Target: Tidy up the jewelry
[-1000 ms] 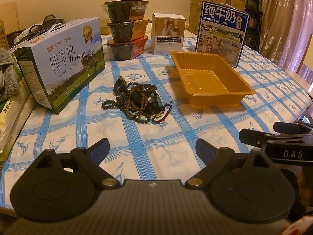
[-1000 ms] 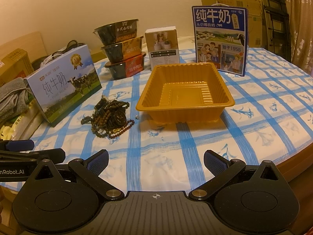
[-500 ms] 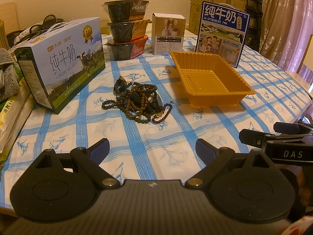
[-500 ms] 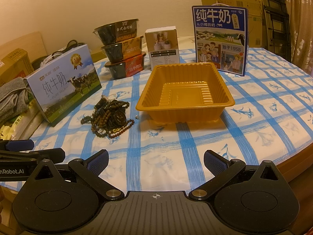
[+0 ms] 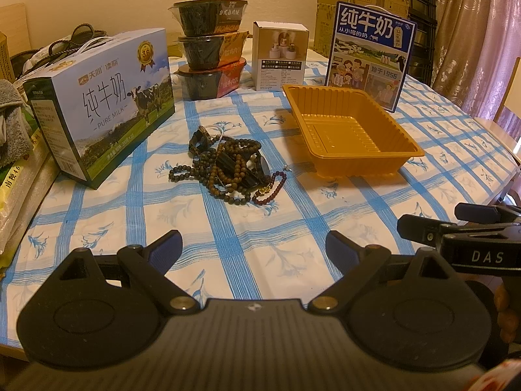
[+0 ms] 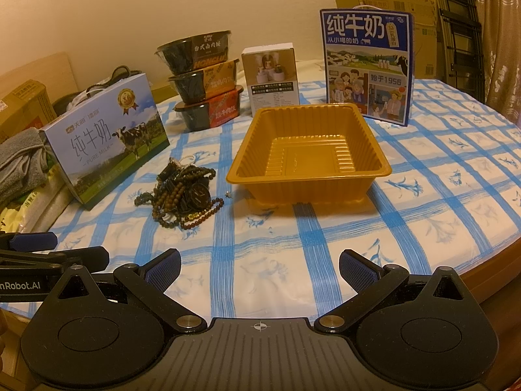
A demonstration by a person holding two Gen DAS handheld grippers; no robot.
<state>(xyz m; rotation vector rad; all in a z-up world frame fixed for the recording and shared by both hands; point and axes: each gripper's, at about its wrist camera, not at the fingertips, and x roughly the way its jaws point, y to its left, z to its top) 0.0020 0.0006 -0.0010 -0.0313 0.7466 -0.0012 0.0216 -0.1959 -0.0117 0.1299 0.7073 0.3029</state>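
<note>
The jewelry heap (image 5: 228,171) (beaded bracelets tangled around a watch) lies on the checked tablecloth (image 5: 267,231), just beside the empty orange tray (image 5: 403,145). Nothing looks sorted yet, so the whole job remains. The left gripper (image 5: 252,251) and right gripper (image 6: 259,268) both hover near the table edge, spread wide, holding nothing.

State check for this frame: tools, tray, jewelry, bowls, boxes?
Left tool: open, empty.
Right tool: open, empty.
Orange tray: empty, upright.
Jewelry pile: tangled on the tablecloth, outside the tray.
Bowls: stacked three high, lidded.
Milk boxes: closed, standing.
Small white box: closed, upright.
</note>
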